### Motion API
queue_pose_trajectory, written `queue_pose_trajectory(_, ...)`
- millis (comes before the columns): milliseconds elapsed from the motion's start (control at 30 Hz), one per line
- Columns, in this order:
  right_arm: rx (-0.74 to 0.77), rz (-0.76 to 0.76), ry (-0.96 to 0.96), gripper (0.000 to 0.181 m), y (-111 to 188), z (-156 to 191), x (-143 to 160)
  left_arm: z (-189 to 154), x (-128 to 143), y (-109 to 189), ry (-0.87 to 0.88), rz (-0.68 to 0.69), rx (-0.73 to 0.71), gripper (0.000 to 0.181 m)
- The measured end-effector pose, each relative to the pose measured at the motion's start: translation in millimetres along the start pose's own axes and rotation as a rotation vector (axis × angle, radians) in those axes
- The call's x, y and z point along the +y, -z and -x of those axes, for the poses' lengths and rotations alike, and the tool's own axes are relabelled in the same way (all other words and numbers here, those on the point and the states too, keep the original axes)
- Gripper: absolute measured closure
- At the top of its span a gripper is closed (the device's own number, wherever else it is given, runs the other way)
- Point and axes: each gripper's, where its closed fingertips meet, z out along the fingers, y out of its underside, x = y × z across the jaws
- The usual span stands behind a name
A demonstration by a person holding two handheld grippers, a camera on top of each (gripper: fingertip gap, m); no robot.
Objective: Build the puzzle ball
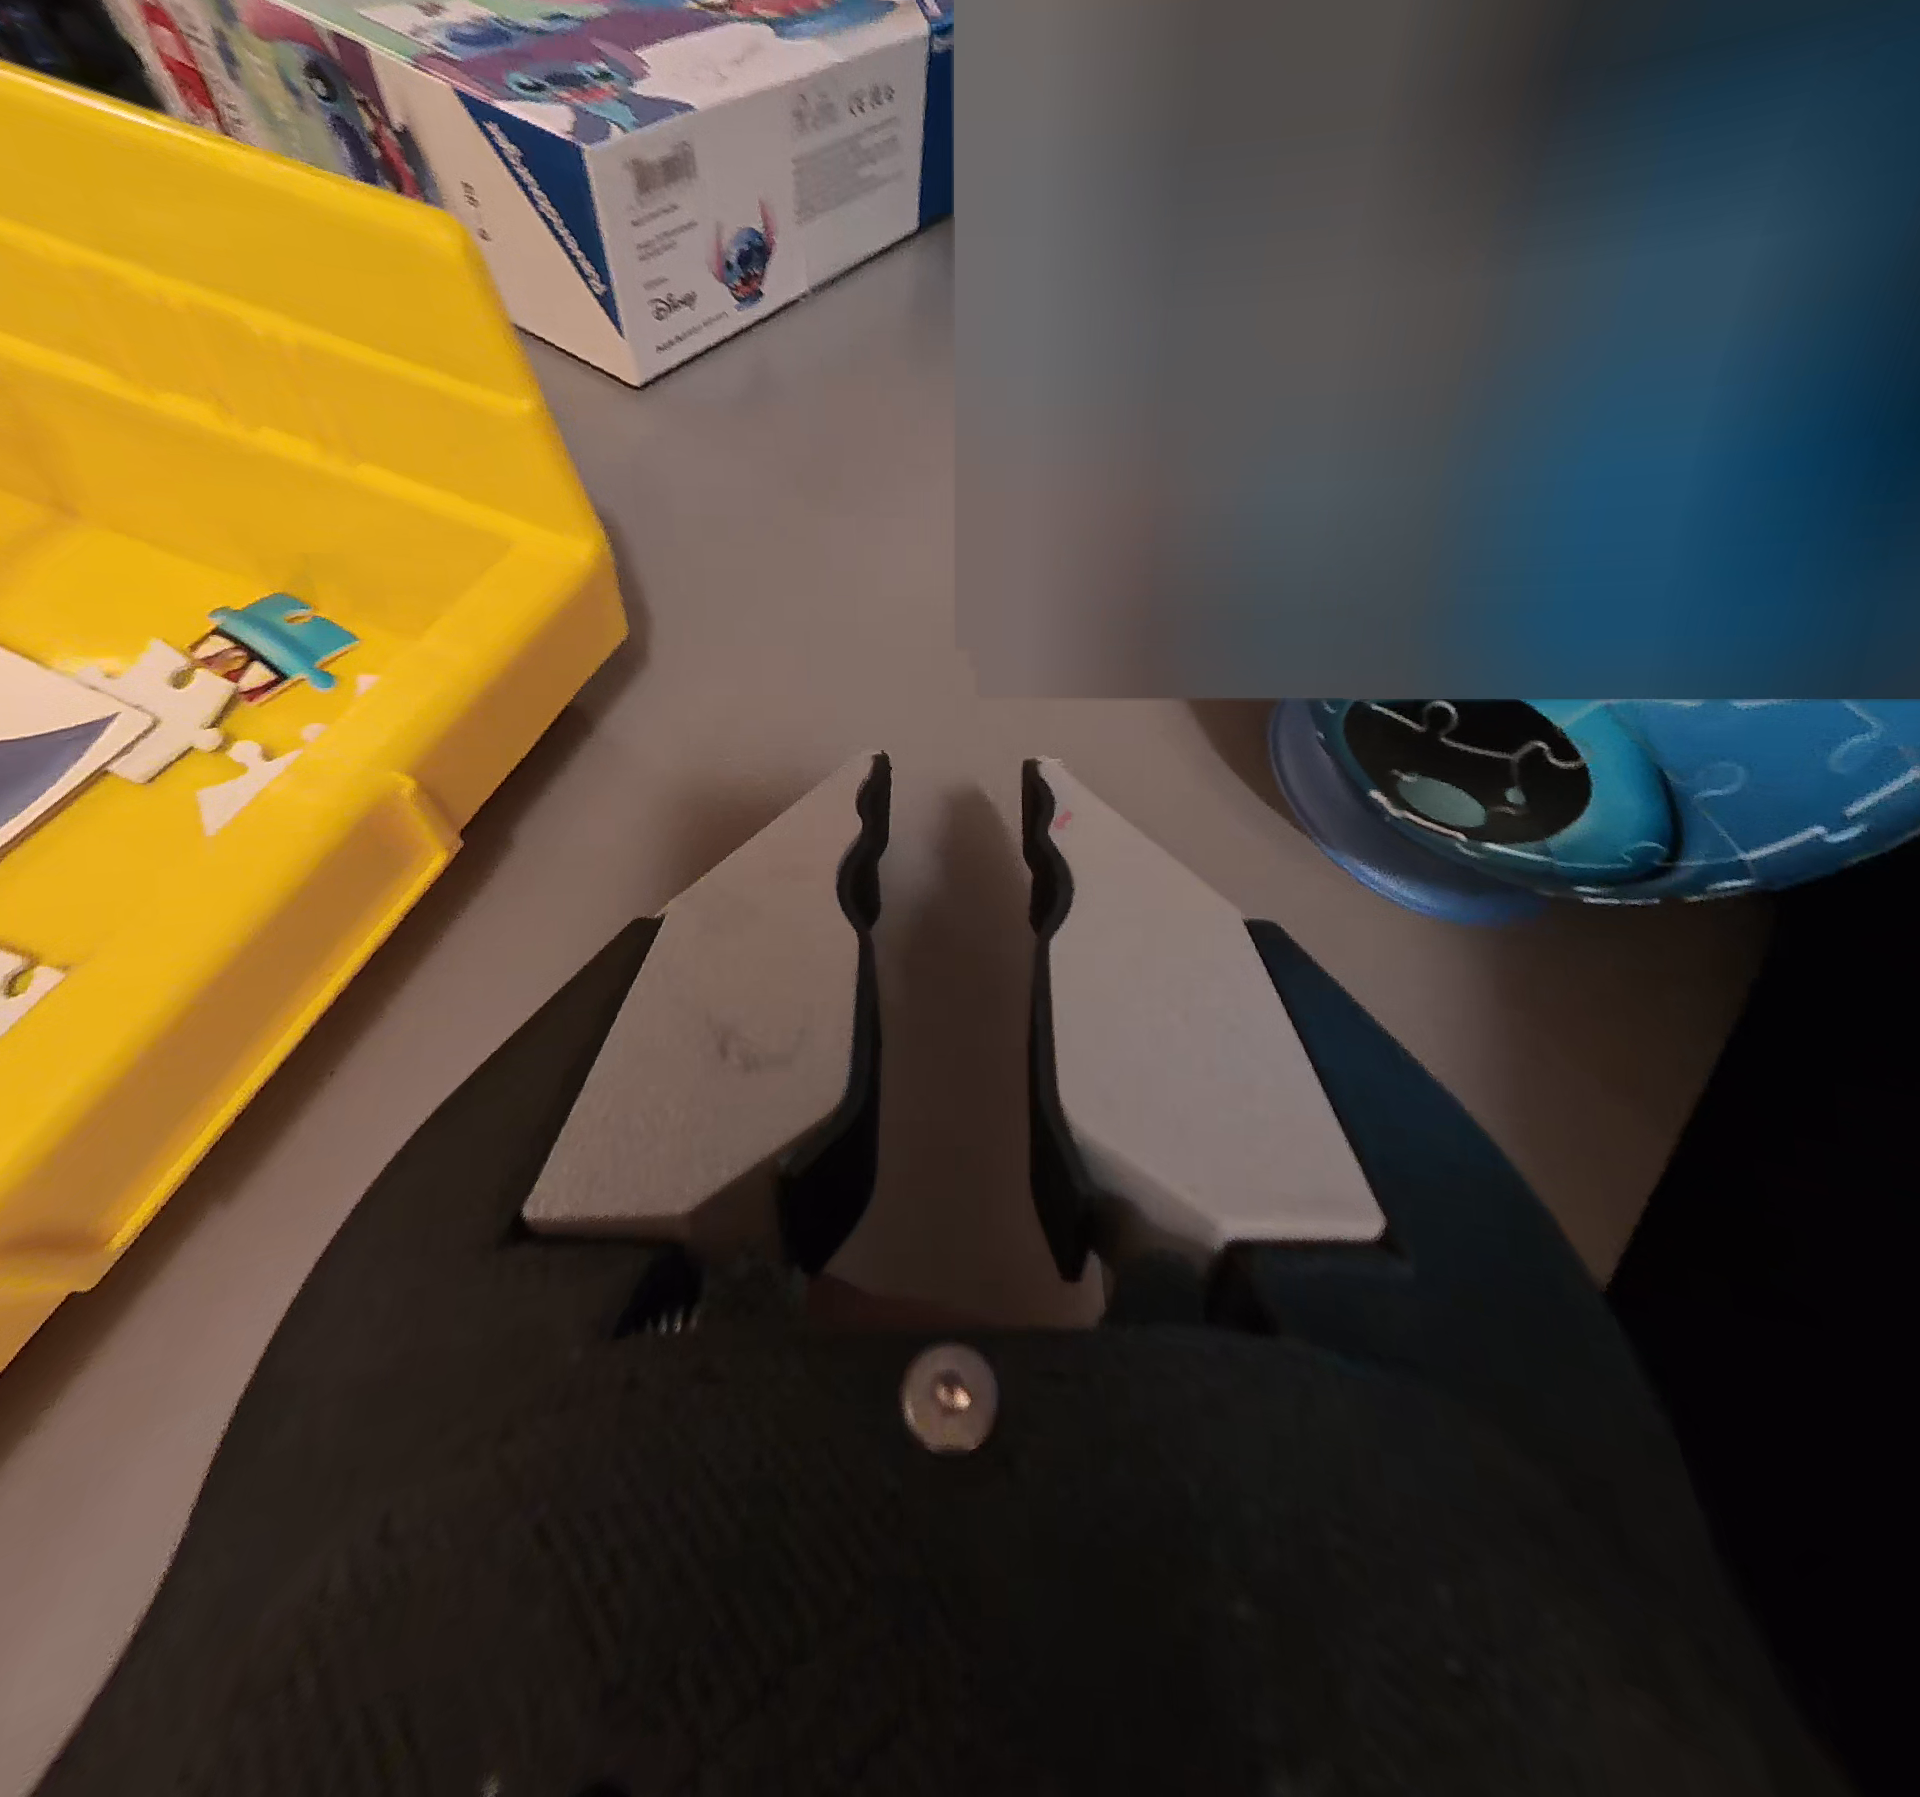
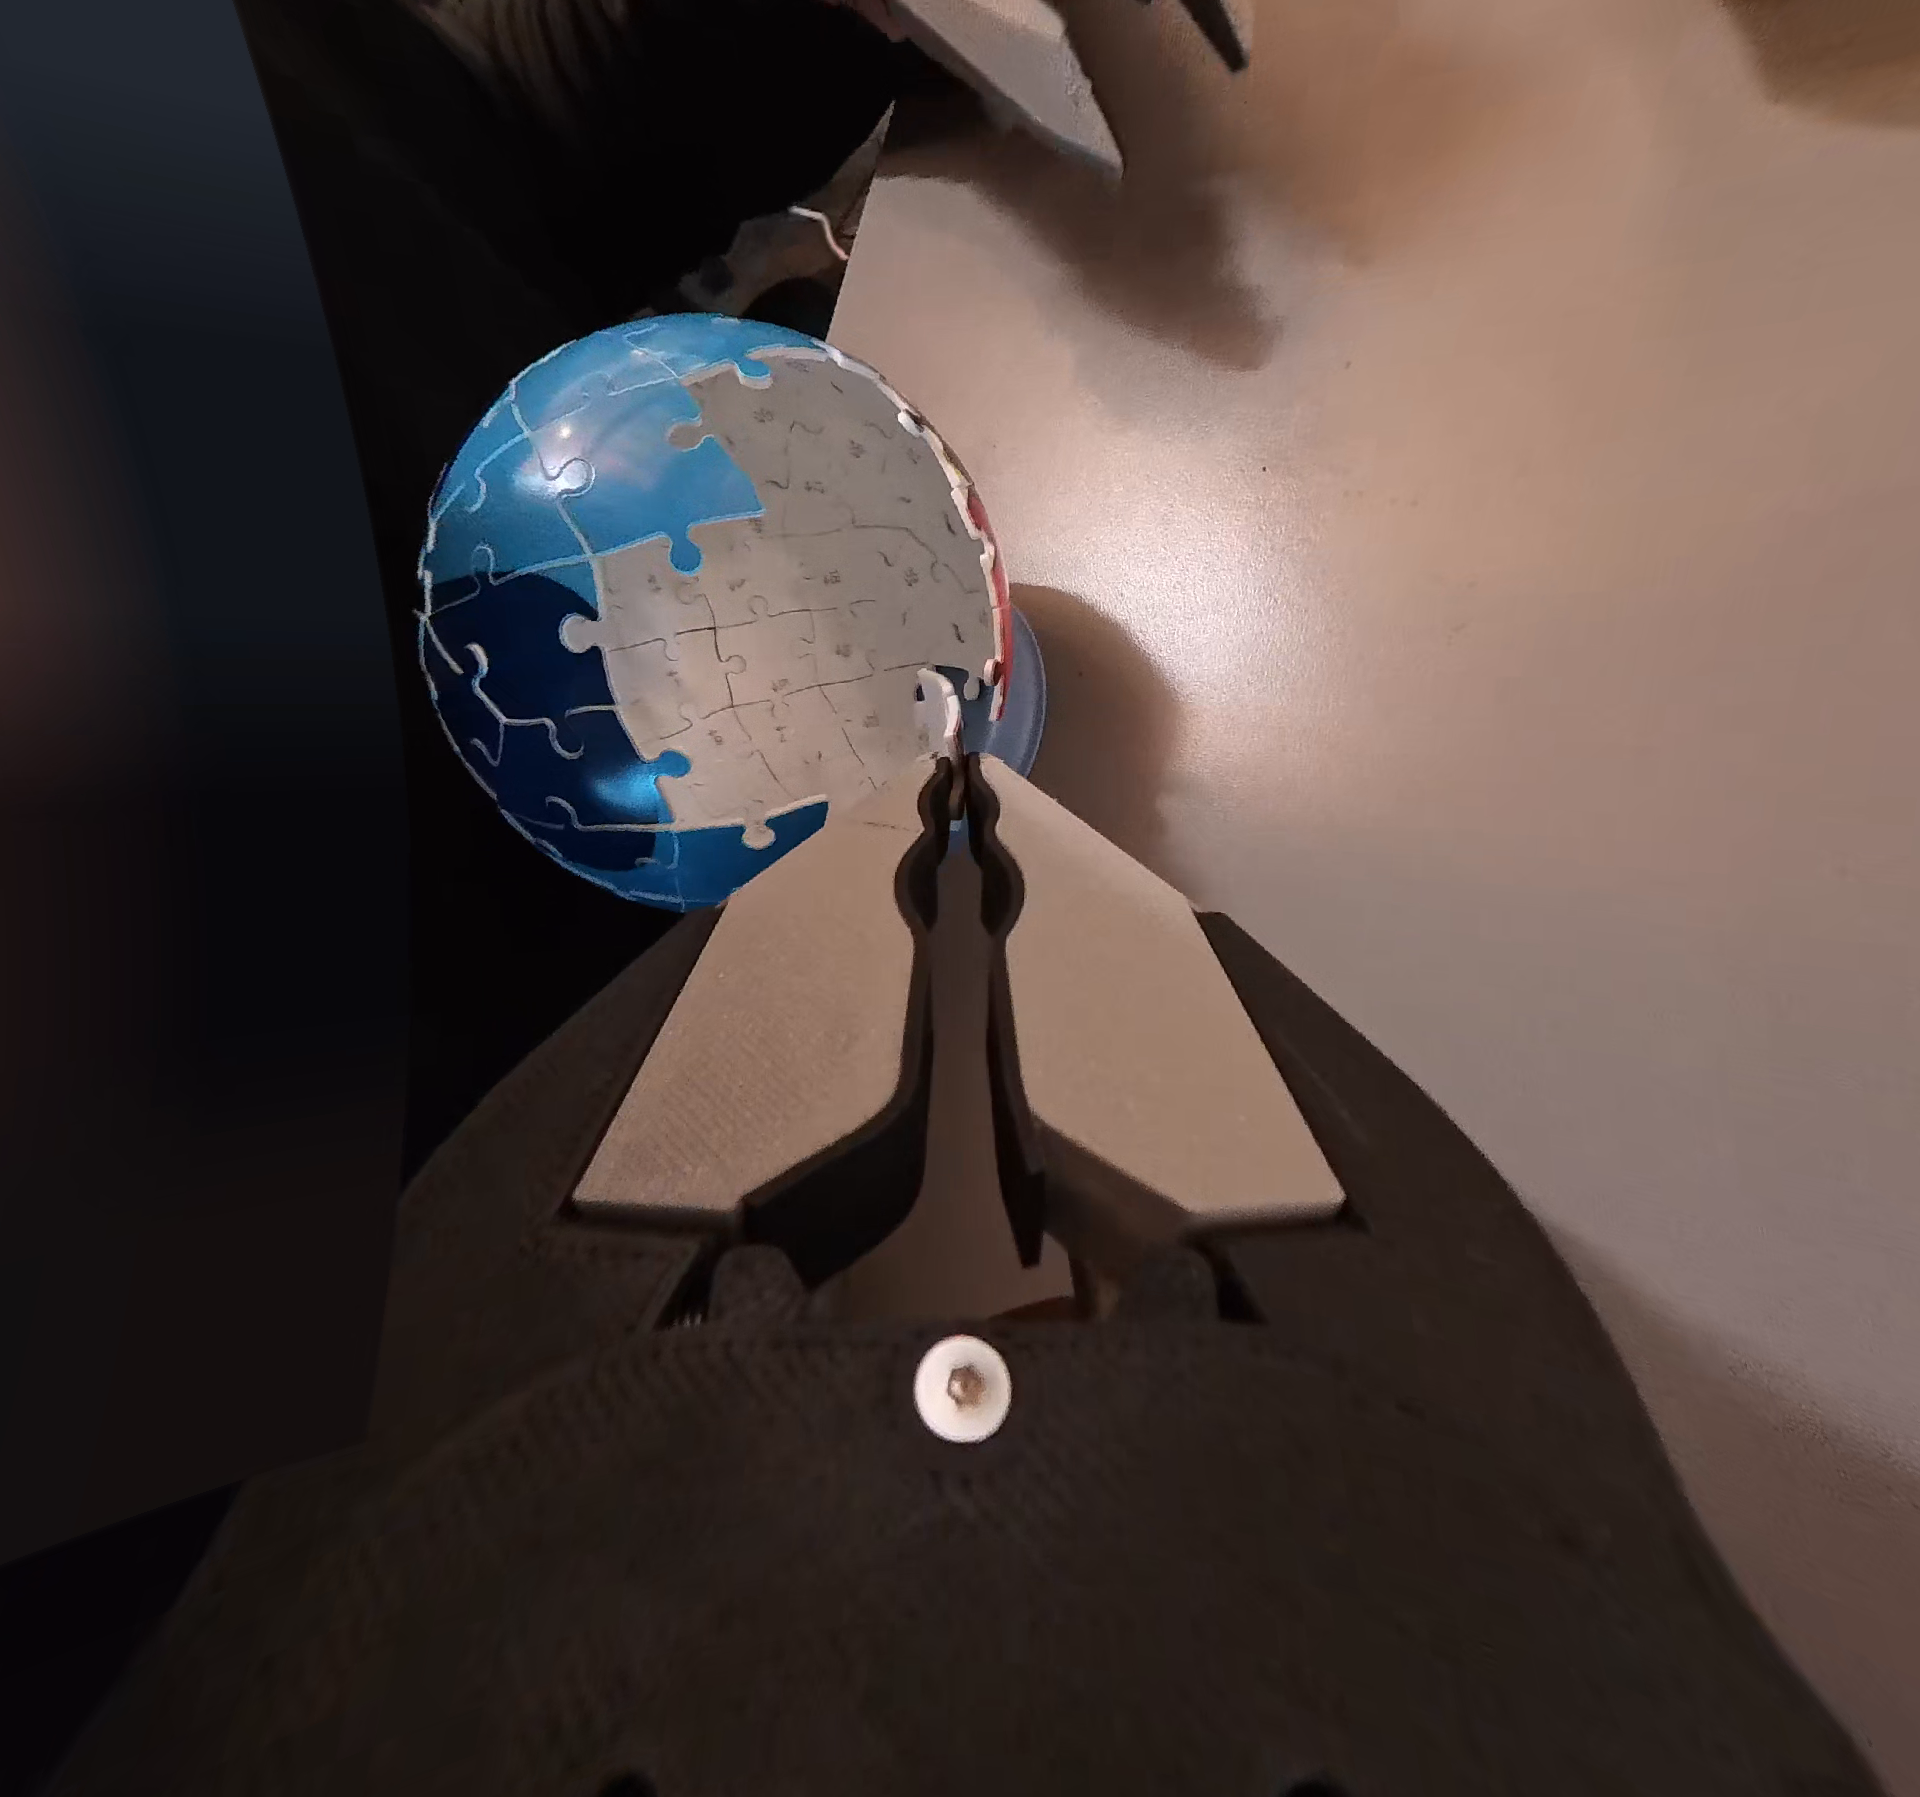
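Left wrist view shows the yellow tray (image 1: pixel 312 376) of loose pieces (image 1: pixel 166 708), then the left gripper (image 1: pixel 956 776) spread and empty over the counter (image 1: pixel 769 542), the puzzle ball (image 2: pixel 665 604) rightmost, where the right gripper (image 2: pixel 954 760) pinches a white piece (image 2: pixel 937 703) at its rim; pushing askew might pop neighbouring pieces loose.

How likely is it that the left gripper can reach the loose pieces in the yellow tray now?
Probably yes. The left gripper is open and holds nothing, and the loose pieces lie uncovered in the yellow tray beside it. Only the tray's low wall stands between.
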Motion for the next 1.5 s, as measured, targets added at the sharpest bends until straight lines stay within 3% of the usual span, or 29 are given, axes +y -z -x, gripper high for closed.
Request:
queue_pose_trajectory(667,-0.046,0.058,-0.033,0.181,-21.5,5.1,9.5,3.1,2.3,-1.7,0.008,0.019,-0.019,0.158)
queue_pose_trajectory(1067,-0.203,-0.008,-0.209,0.181,-19.7,-2.8,10.2,2.9,1.2,-0.7,0.008,0.01,-0.017,0.158)
queue_pose_trajectory(1500,-0.155,0.003,-0.165,0.181,-14.4,2.9,11.7,2.7,2.6,-2.2,-0.002,0.024,-0.025,0.159)
